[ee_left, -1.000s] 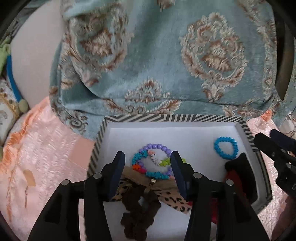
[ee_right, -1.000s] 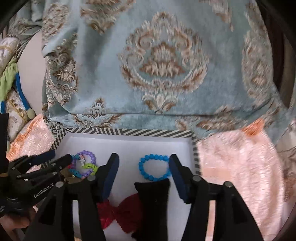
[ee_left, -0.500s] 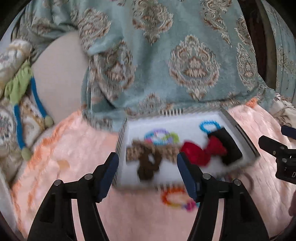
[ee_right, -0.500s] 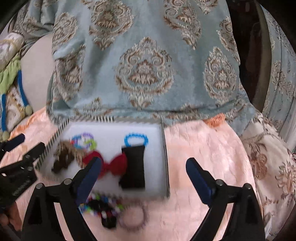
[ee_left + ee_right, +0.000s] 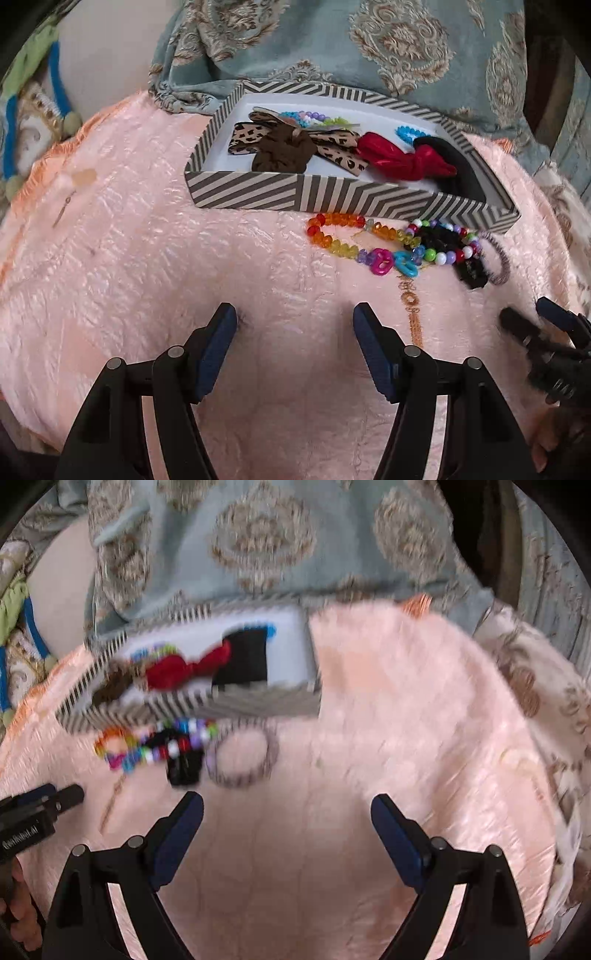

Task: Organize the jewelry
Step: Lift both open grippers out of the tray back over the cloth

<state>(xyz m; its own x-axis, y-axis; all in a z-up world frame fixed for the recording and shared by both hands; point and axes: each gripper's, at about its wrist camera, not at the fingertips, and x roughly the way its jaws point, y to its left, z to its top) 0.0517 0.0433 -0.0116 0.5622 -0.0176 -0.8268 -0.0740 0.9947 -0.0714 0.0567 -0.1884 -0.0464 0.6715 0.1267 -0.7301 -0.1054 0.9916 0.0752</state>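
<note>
A striped box (image 5: 332, 194) sits on the pink cloth and holds a leopard bow (image 5: 288, 142), a red bow (image 5: 399, 157), a black piece (image 5: 461, 173) and bead bracelets (image 5: 314, 117). In front of it lie an orange-yellow bead bracelet (image 5: 332, 236), a multicoloured bead bracelet (image 5: 443, 254), a black item (image 5: 471, 271) and a grey ring (image 5: 498, 258). My left gripper (image 5: 293, 332) is open and empty, well short of them. My right gripper (image 5: 286, 821) is open and empty; that view is blurred, showing the box (image 5: 258, 698) and loose pieces (image 5: 177, 746).
A teal patterned cushion (image 5: 369, 40) rises behind the box. A cream cushion with blue and green cords (image 5: 33, 110) lies at the left. The pink cloth (image 5: 147, 258) spreads out in front of both grippers. The right gripper's tips show at the left view's right edge (image 5: 535, 325).
Both grippers have pulled back from over the box toward me. The loose bracelets in front of the box have come into view. Both stay open and empty.
</note>
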